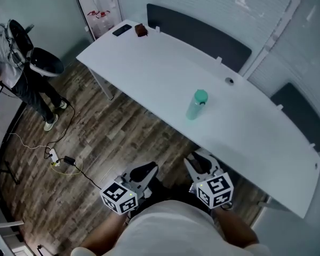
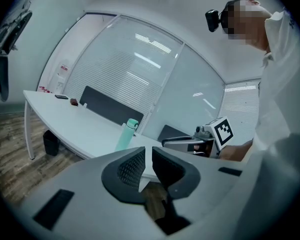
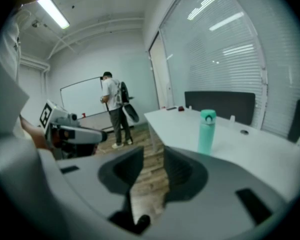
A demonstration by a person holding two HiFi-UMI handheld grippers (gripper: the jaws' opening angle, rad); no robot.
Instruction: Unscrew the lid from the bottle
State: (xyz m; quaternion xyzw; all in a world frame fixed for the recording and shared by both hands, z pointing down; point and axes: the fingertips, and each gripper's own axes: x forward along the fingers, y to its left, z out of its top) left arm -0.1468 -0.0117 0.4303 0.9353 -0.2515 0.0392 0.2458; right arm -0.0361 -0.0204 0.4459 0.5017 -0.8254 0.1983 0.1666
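Observation:
A teal bottle [image 1: 194,109] with a green lid [image 1: 201,95] stands upright on the white table [image 1: 149,73], toward its middle. The lid sits on the bottle. Both grippers hover over the wooden floor short of the table's near edge, apart from the bottle. My left gripper [image 1: 148,169] has its jaws nearly together with nothing between them [image 2: 148,154]. My right gripper [image 1: 197,156] stands open and empty [image 3: 160,159]. The bottle [image 2: 125,136] shows ahead in the left gripper view, and the bottle [image 3: 206,134] shows to the right in the right gripper view.
A black phone [image 1: 121,30] and a small brown object [image 1: 141,30] lie at the table's far left end. Dark chair backs [image 1: 202,33] line its far side. A person [image 1: 10,63] stands at the left, with cables [image 1: 61,161] on the floor.

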